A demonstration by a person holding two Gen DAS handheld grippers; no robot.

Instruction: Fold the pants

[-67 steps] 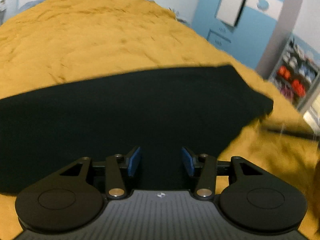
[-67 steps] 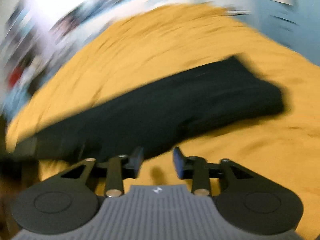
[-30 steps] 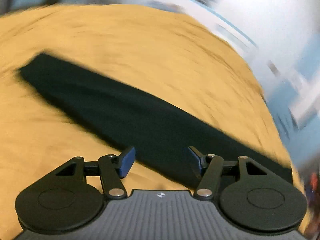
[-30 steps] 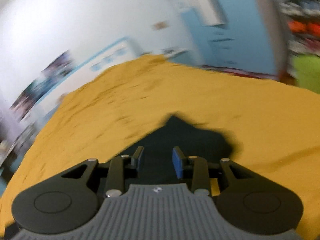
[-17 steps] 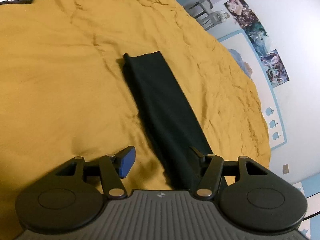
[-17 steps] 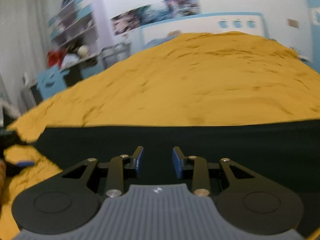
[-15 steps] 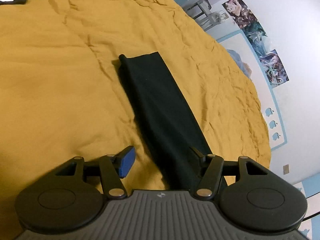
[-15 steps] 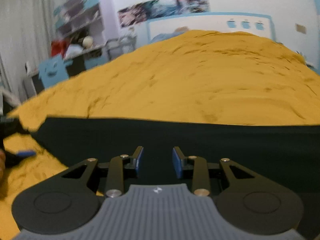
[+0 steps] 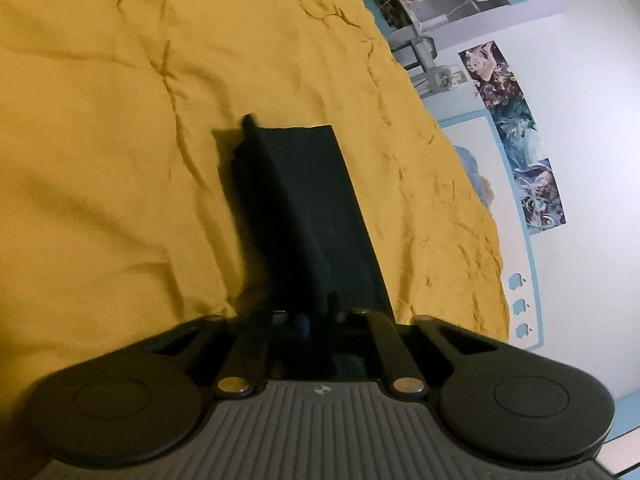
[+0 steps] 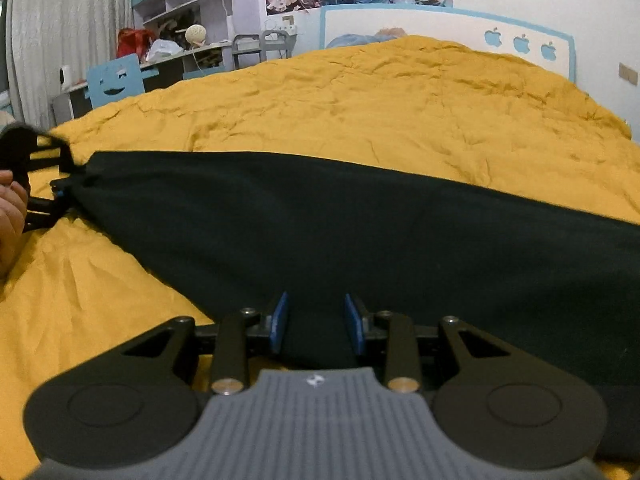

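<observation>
Left gripper (image 9: 316,316) has now clamped the pants (image 9: 304,200), previously spread wide.

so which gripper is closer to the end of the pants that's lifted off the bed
Left. The left gripper is shut on that end of the pants. The right gripper is open over the middle of the pants' near edge, farther along.

a wide bed (image 10: 400,92) fills both views, covered edge to edge in a mustard-yellow quilt (image 9: 100,160) full of creases and soft ridges. lying right on that quilt, dark pants (image 10: 360,232) stretched out as one long narrow strip (image 9: 304,200), its far end squared off, one edge lifted slightly.
</observation>
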